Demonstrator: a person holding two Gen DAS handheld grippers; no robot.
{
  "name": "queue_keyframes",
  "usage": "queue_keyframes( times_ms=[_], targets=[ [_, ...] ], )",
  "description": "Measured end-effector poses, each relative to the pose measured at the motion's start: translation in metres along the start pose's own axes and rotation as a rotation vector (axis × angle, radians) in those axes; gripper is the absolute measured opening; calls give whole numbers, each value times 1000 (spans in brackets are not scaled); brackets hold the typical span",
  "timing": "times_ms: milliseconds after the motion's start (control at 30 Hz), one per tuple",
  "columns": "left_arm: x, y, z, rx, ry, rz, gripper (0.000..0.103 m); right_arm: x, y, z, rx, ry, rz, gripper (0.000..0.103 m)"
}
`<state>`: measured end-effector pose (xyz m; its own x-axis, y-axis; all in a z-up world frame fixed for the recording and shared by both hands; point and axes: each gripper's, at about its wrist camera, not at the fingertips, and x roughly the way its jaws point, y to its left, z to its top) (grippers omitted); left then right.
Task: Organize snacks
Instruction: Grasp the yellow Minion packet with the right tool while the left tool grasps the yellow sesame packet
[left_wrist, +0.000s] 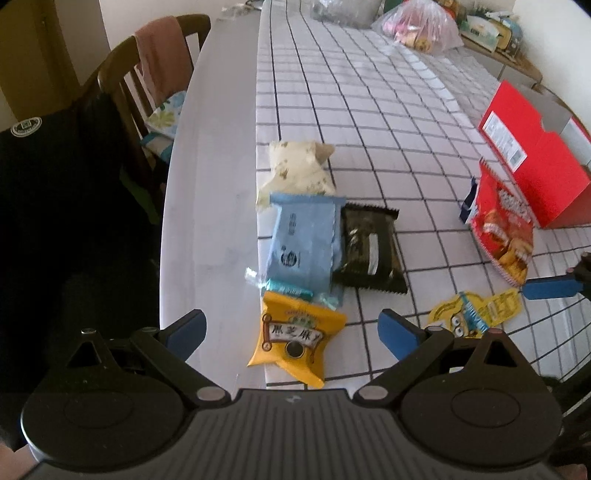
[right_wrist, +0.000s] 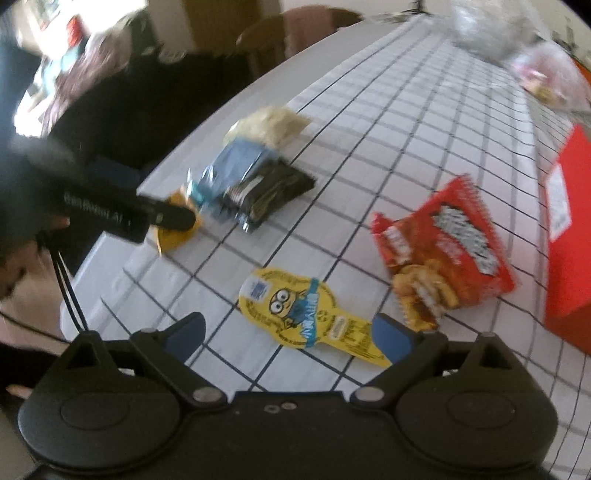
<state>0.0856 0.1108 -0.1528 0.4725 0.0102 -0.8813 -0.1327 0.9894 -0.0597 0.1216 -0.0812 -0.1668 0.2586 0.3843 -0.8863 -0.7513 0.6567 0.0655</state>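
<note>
Presently both tools stand over the snacks scattered on the checked worktop (left_wrist: 369, 110), with nothing yet gripped. The left hand-held gripper (left_wrist: 293, 326), jaws spread wide and empty, hovers above the yellow packet (left_wrist: 295, 341) at the near end of a row: teal candy (left_wrist: 288, 288), pale blue pack (left_wrist: 303, 240), dark pack (left_wrist: 369, 251) beside it, and a cream pack (left_wrist: 297, 170) farthest off. The right hand-held gripper (right_wrist: 290, 332), likewise wide open and empty, is poised over the yellow Minions sachet (right_wrist: 306, 314); the red chip bag (right_wrist: 443, 258) lies just beside the open red box (right_wrist: 569, 240). Judged from this layout, the step in hand is approach before a pick. The next move probably calls for lowering until the flat packet sits between the jaws, then closing on an edge, since thin wrappers lying flush give little purchase.
</note>
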Motion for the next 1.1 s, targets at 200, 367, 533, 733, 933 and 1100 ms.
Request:
queue_keyframes(
  times_ms=[200, 367, 533, 733, 933, 1100],
  targets=[
    [6, 2, 0, 7, 7, 10, 100, 17, 3, 1, -95, 9, -59, 93],
    [9, 1, -1, 23, 14, 11, 99, 25, 0, 5, -129, 18, -55, 87],
    [13, 4, -2, 23, 30, 9, 99, 30, 0, 7, -137, 23, -39, 85],
    [21, 7, 0, 7, 61, 5, 83, 29, 0, 9, -141, 17, -28, 76],
    [22, 4, -1, 9, 76, -3, 66, 25, 1, 9, -141, 13, -31, 66],
    [20, 1, -1, 24, 78, 8, 43, 22, 3, 6, -123, 20, -32, 66]
  ],
)
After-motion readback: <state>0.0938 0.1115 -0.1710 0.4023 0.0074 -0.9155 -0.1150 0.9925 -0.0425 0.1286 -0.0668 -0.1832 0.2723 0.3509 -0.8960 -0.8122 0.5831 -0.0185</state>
